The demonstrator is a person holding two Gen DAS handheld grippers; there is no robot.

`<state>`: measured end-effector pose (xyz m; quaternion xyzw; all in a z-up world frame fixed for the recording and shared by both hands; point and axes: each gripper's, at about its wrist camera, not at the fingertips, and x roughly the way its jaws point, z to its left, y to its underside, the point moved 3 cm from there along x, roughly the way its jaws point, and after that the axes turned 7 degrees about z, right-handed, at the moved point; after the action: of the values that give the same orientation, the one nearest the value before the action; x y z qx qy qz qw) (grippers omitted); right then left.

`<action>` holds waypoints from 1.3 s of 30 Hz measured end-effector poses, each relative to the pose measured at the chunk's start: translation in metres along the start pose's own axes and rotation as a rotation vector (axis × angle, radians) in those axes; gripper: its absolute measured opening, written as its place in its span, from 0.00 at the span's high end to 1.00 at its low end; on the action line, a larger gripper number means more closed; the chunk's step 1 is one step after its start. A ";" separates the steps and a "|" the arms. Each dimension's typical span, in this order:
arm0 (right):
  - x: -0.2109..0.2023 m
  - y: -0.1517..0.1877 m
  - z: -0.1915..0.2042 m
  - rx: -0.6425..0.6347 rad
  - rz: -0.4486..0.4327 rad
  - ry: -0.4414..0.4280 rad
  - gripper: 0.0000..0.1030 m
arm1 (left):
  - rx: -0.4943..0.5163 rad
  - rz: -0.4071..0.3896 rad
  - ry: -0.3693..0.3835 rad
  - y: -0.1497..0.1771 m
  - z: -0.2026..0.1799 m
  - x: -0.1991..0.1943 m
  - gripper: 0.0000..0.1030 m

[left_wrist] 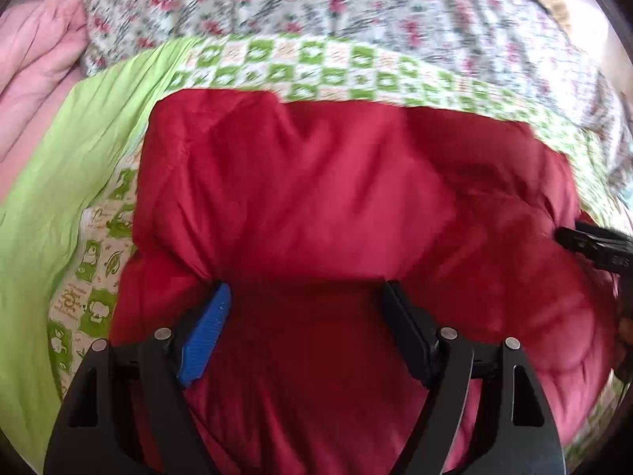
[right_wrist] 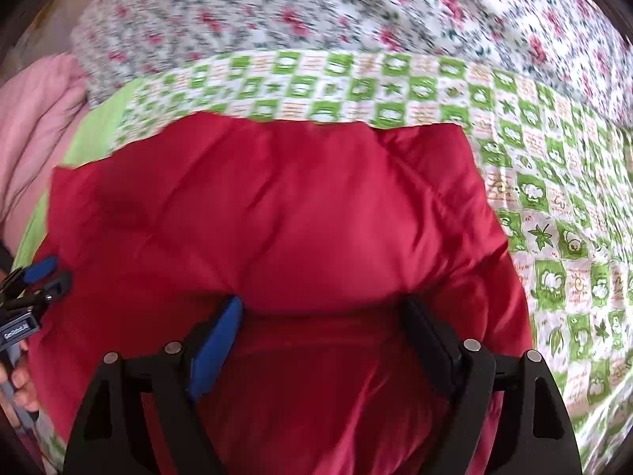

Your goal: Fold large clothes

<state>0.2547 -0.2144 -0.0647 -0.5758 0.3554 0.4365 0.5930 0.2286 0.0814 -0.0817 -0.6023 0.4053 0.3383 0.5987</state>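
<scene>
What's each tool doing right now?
Left tool: jaws spread wide, open over the red garment.
Right tool: likewise open, red garment bulging between its fingers.

We find the puffy red padded garment (left_wrist: 336,198) lying on the green-and-white checked sheet (right_wrist: 554,206). Behind the sheet lies the white quilt with pink flowers (right_wrist: 316,12); left of it, the pink bedding (left_wrist: 35,63). Left gripper (left_wrist: 304,297) and right gripper (right_wrist: 320,308) sit over the garment's near fold.

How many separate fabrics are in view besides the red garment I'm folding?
3: the green checked sheet directly under the red garment, the floral cloth beyond it at the far side, and a pink fabric bunched at far left. More may lie hidden underneath.
</scene>
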 end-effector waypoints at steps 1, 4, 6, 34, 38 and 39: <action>0.003 -0.002 -0.003 0.011 0.002 -0.003 0.18 | -0.010 0.006 0.004 0.000 0.003 0.003 0.23; 0.013 -0.009 -0.012 0.046 0.005 -0.002 0.18 | -0.020 0.018 -0.012 -0.002 0.004 0.009 0.23; 0.019 -0.011 -0.018 0.074 0.007 -0.005 0.18 | -0.017 0.027 -0.030 -0.003 0.002 0.012 0.22; -0.108 0.078 0.017 -0.028 -0.158 -0.042 0.16 | 0.128 -0.073 0.118 0.076 -0.030 -0.099 0.24; -0.112 0.106 0.016 -0.018 -0.135 -0.046 0.16 | 0.157 -0.045 0.092 0.079 -0.037 -0.086 0.23; -0.111 0.111 0.017 -0.018 -0.129 -0.052 0.16 | 0.159 -0.034 0.084 0.079 -0.037 -0.079 0.23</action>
<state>0.1100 -0.2145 -0.0020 -0.5913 0.2981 0.4153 0.6237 0.1198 0.0547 -0.0444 -0.5732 0.4454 0.2693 0.6328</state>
